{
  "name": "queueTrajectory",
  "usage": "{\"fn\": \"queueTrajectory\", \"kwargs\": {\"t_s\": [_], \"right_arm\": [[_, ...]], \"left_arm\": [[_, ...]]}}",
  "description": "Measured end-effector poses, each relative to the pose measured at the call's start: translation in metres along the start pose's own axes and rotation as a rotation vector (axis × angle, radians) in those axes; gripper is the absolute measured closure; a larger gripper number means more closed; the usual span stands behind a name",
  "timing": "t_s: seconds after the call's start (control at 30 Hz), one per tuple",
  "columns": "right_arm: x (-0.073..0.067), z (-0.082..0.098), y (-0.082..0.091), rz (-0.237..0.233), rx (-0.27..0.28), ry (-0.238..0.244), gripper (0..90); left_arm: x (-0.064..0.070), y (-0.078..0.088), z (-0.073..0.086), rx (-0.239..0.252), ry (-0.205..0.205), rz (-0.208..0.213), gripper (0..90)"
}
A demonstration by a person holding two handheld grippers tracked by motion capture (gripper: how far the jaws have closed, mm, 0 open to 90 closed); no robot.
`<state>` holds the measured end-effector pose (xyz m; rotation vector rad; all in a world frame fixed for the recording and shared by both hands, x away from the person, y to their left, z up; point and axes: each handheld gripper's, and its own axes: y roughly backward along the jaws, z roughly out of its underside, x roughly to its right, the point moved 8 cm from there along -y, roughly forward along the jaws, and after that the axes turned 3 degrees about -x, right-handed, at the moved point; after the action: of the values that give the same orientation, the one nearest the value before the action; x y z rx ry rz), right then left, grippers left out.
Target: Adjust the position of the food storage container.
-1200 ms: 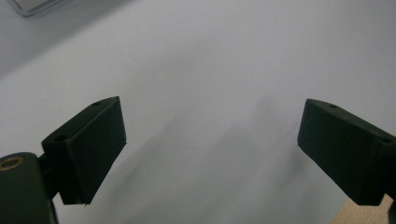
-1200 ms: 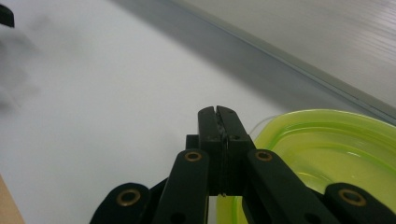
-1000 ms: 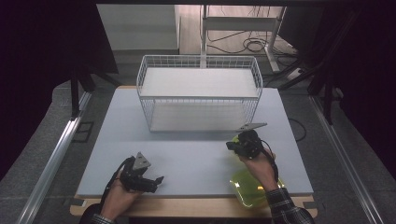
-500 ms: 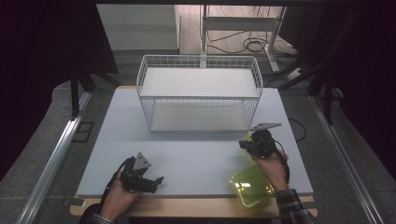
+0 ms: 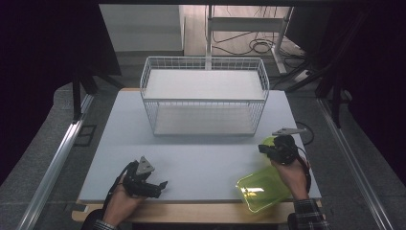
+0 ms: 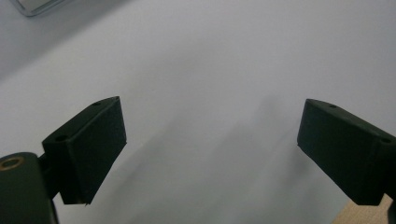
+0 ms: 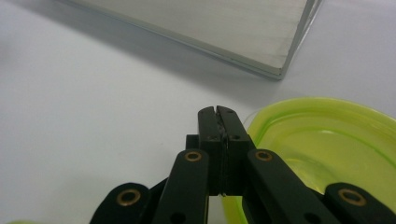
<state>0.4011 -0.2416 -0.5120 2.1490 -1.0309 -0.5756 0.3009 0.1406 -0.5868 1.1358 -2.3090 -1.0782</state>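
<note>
2 sets of tongs on the go, only 1 of them on the move. Right tongs clenched tight, nothing obvious pinched between them. Slid rightwards across the desk over the last second, now just off the front right corner of the wire basket.

Yellow-green tub left pretty much where it was a second ago: sitting at an angle at the near right edge of the desk, partly under the right forearm. Second yellow-green piece, round-rimmed, right beside the shut tongs in the right gripper view. Touching or just next to them? Can't tell. Probably a lid or bowl getting taken away from the tub and toward the basket, so guessing early days on the job, nothing in the basket yet.

Left tongs parked at the near left, spread wide, holding nothing, not budged at all.

Head count: 2 tongs, 2 yellow-green plastic pieces, 1 wire basket, 1 desk.
</note>
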Motion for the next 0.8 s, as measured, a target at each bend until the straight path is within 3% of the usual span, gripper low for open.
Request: {"fn": "queueTrajectory", "kwargs": {"t_s": [0.17,0.2,0.23,0.27,0.43,0.63,0.8], "right_arm": [[-0.007,0.015,0.020,-0.020,0.010,0.003,88.5],[-0.011,0.028,0.031,-0.031,0.004,-0.002,88.6],[-0.011,0.028,0.031,-0.031,0.004,-0.002,88.6],[-0.013,0.040,0.043,-0.029,-0.001,-0.001,88.7],[-0.015,0.068,0.068,-0.032,-0.025,-0.008,88.7],[-0.021,0.093,0.084,-0.042,-0.038,-0.006,88.7],[-0.027,0.108,0.087,-0.061,-0.066,0.001,88.8]], "left_arm": [[0.000,-0.001,0.000,-0.002,0.000,-0.002,7.8],[0.001,-0.001,0.000,-0.002,-0.002,-0.002,7.8],[0.001,-0.001,0.000,-0.002,-0.002,-0.002,7.8],[0.001,-0.001,0.000,-0.002,-0.003,-0.001,7.8],[0.001,-0.001,0.000,-0.002,-0.003,-0.001,7.9],[0.001,-0.001,-0.001,-0.002,-0.006,-0.004,7.9],[0.001,0.000,0.000,-0.003,-0.005,-0.007,7.8]]}}
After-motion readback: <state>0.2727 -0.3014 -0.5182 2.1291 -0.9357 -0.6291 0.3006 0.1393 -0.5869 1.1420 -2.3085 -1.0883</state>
